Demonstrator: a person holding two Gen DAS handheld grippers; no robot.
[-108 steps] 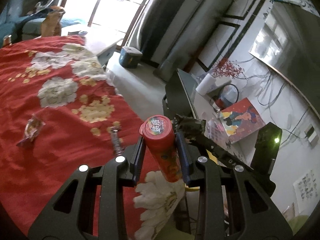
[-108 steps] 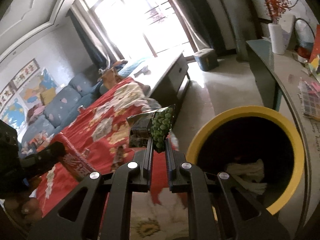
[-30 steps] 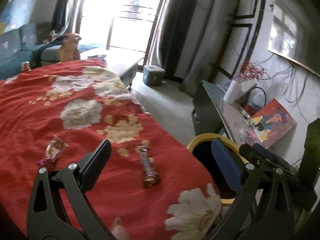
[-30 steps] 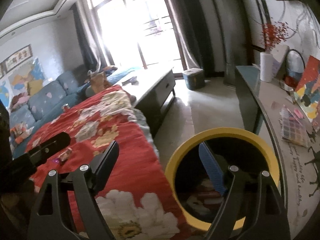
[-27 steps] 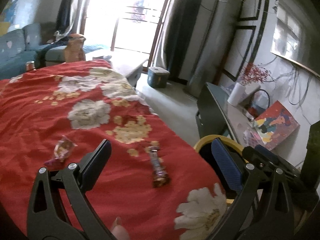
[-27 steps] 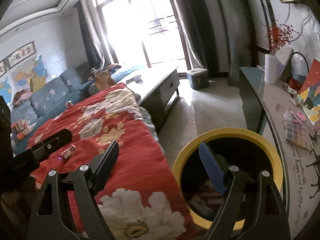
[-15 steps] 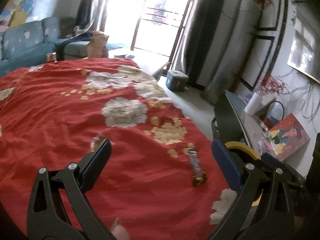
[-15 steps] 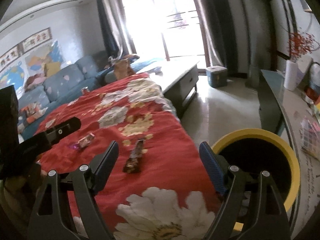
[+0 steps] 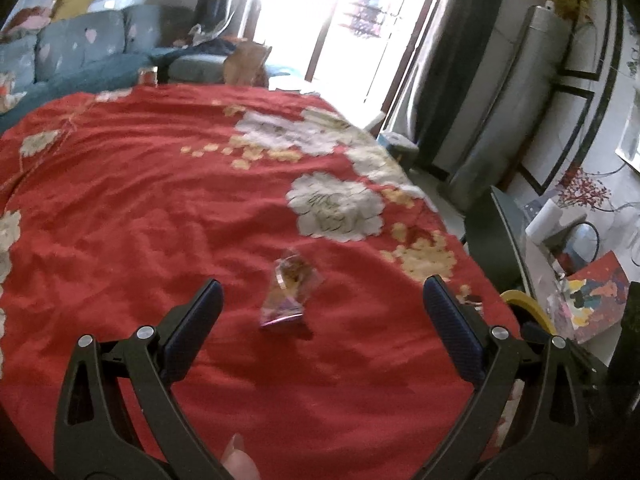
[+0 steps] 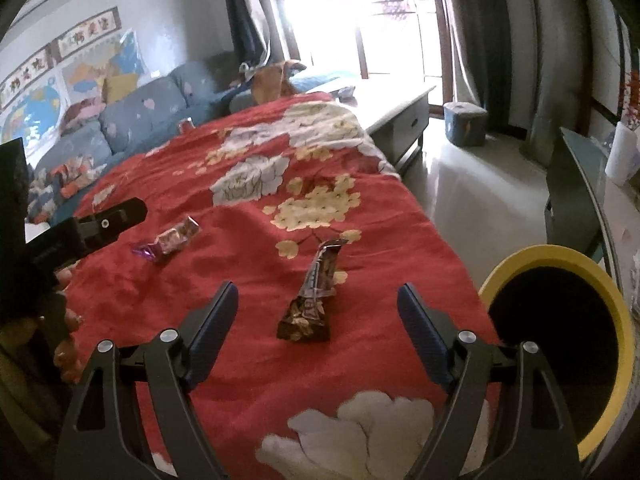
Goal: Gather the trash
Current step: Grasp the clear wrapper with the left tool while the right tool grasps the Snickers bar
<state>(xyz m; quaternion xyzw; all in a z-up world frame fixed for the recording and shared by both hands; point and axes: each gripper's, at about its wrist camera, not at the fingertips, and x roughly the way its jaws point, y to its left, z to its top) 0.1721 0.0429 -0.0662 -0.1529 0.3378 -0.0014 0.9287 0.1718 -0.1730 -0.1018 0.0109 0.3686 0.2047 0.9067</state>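
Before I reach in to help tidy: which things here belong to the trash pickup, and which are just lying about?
Trash job:
brown snack-bar wrapper
small crinkled candy wrapper
yellow-rimmed bin

Lying about:
drink can
paper-towel roll
blue storage box

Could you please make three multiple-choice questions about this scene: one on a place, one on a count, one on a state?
1. Where does the brown wrapper lie?
A. inside the bin
B. on the red cloth, ahead of the right gripper
C. on the sofa

2. How many wrappers lie on the cloth?
A. two
B. four
C. none

3. What is between the fingers of the left gripper?
A. a red can, clamped
B. a paper cup, clamped
C. nothing gripped; the fingers stand wide

Answers:
1. B: it lies on the cloth before the right gripper, left of the bin.
2. A: the brown one and the small wrapper.
3. C: the small wrapper lies loose on the cloth, touching neither finger.
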